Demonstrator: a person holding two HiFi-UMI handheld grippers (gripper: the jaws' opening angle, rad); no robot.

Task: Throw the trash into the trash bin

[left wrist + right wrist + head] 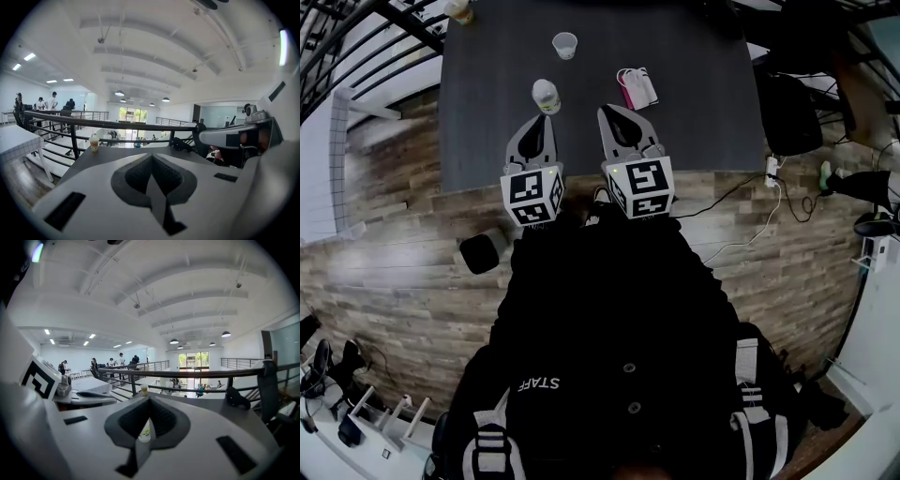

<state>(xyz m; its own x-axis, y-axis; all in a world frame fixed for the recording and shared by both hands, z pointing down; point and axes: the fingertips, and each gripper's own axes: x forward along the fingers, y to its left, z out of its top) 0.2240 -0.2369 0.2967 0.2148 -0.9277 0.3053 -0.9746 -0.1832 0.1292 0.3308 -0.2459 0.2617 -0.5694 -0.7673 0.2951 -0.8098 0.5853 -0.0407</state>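
Step in hand, as judged: the approach, before any pickup. Nothing thrown out yet.

- Left gripper (544, 119): clenched, nothing between the jaws; the left gripper view shows the pads meeting.
- Right gripper (607, 112): jaws together too and holding nothing. In the right gripper view the small bottle (144, 432) shows through the slit under the pads, but it stands beyond them and is not gripped.
- Both hover over the near edge of the dark bench (703, 112), side by side.
- Trash candidates on the bench:
  - small bottle (546, 96), just past the left gripper's tip at its 12 o'clock, apart from it
  - clear cup (565, 44), farther off, same line
  - pink-and-white packet (637, 87), near the right gripper at its 1 o'clock
  - another cup (459, 9) at the far corner, 11 o'clock
- Black tub (483, 251) on the wood floor, at 7 o'clock of the left gripper; probably the bin, though I cannot tell for sure.

Next move calls for the left jaws to part, straddle the bottle's body, close firmly without tipping it, then carry it back and down to the tub.
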